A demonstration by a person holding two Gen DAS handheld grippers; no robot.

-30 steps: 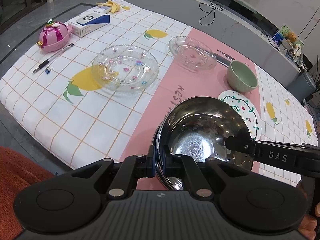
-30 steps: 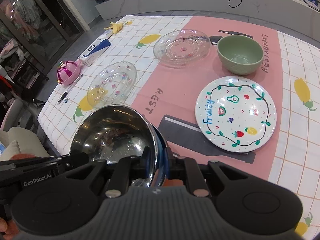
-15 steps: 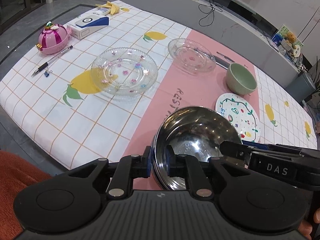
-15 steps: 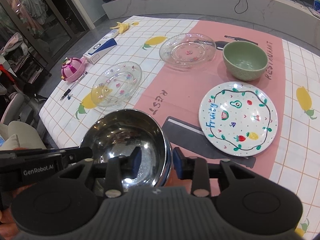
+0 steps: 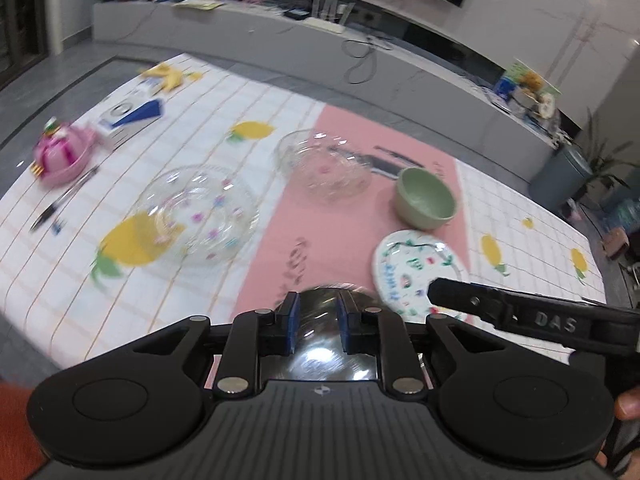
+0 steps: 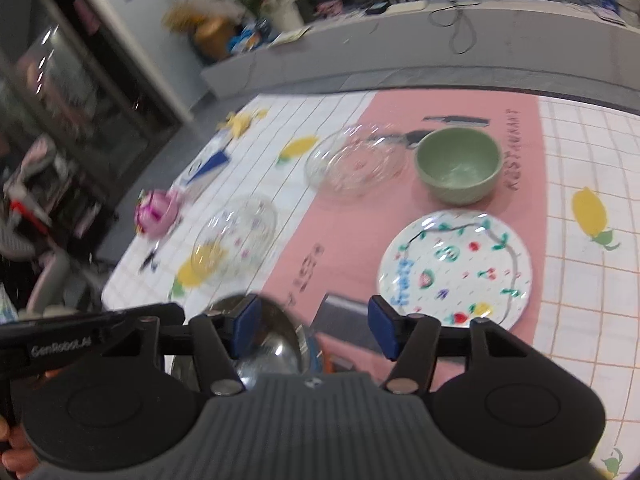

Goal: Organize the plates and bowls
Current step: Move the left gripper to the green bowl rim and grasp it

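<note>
A shiny steel bowl (image 5: 320, 346) sits at the near edge of the table on the pink cloth. My left gripper (image 5: 317, 320) hangs just over its near rim. The jaws are opening, and the blue pads stand apart without pressing on the bowl. My right gripper (image 6: 314, 329) is over the bowl's (image 6: 272, 344) right rim. Its jaws are opening wide, with the rim between the pads but untouched. Farther back are a green bowl (image 5: 426, 200) (image 6: 460, 164), a white painted plate (image 5: 416, 264) (image 6: 456, 268) and two clear glass plates (image 5: 200, 216) (image 5: 324, 168).
At the far left lie a pink toy (image 5: 60, 156), a pen (image 5: 64, 200), a blue and white box (image 5: 132, 116) and a banana peel (image 5: 168, 76). A grey counter (image 5: 400, 76) runs behind the table. One finger of the right gripper (image 5: 460, 298) reaches in from the right.
Both grippers were shut on the steel bowl's rim. They have let go and opened, and both have lifted and drawn back. The bowl rests on the table.
</note>
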